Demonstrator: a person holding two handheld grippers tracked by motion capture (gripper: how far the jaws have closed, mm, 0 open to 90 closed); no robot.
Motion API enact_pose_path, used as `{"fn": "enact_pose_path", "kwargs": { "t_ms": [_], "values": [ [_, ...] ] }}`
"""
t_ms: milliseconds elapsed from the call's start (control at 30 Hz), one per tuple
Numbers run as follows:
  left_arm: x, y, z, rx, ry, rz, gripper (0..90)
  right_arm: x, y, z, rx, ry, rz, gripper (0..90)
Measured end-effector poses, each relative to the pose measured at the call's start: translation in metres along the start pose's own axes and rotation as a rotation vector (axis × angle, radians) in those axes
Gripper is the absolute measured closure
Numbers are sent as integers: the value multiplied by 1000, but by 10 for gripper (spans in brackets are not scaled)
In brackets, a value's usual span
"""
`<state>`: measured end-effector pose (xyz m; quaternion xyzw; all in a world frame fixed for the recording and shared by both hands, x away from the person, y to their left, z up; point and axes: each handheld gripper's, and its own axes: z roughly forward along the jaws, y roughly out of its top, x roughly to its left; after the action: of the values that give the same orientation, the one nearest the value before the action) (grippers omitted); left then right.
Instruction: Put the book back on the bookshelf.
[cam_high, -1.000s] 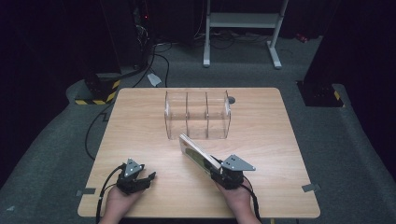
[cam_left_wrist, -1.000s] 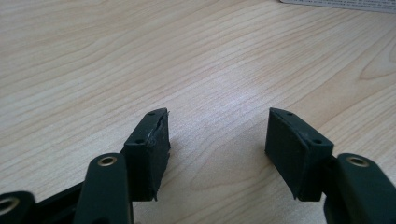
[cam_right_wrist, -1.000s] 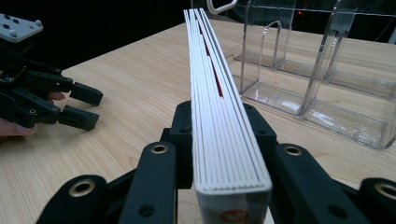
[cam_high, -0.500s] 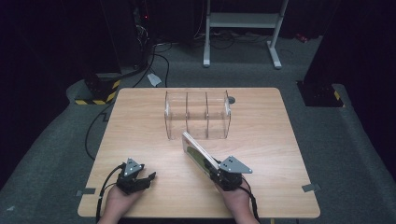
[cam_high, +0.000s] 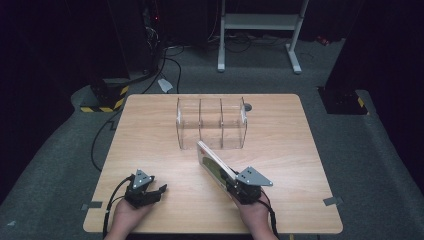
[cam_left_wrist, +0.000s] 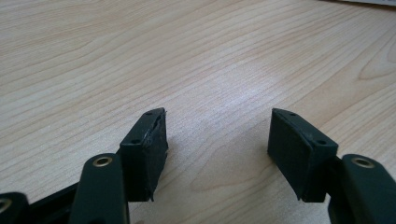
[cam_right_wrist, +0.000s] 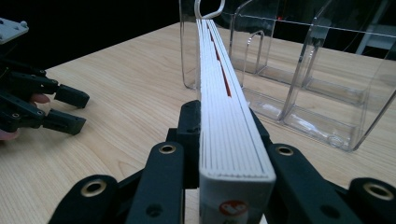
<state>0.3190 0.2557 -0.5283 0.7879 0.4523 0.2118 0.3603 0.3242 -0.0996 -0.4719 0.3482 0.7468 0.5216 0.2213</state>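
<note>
Thin white book (cam_high: 214, 162), on edge and tilted, its far end close before the clear three-compartment organizer (cam_high: 212, 123) at mid-table.

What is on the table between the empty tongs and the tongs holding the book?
Nothing. In the high view, only bare wooden table lies between the open left tongs and the right tongs, shut on the book.
</note>
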Motion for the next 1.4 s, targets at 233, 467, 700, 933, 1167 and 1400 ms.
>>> {"fn": "enact_pose_path", "kwargs": {
  "t_ms": [233, 467, 700, 933, 1167, 1400],
  "values": [
    [-1, 0, 0, -1, 12, 6, 366, -2, 2, -6, -10, -18, 0, 754],
    [-1, 4, 4, 3, 26, -6, 338, -7, 2, -15, -25, -54, 15, 754],
    [4, 8, 8, 4, 41, -11, 331, -11, 2, -26, -40, -87, 24, 754],
    [14, 12, 15, 6, 54, -52, 318, -17, 1, -39, -51, -133, 42, 755],
    [14, 13, 15, 8, 53, -49, 316, -29, 4, -53, -76, -187, 76, 755],
    [13, 13, 15, 7, 52, -46, 316, -37, 11, -55, -90, -224, 78, 755]
  ]
}}
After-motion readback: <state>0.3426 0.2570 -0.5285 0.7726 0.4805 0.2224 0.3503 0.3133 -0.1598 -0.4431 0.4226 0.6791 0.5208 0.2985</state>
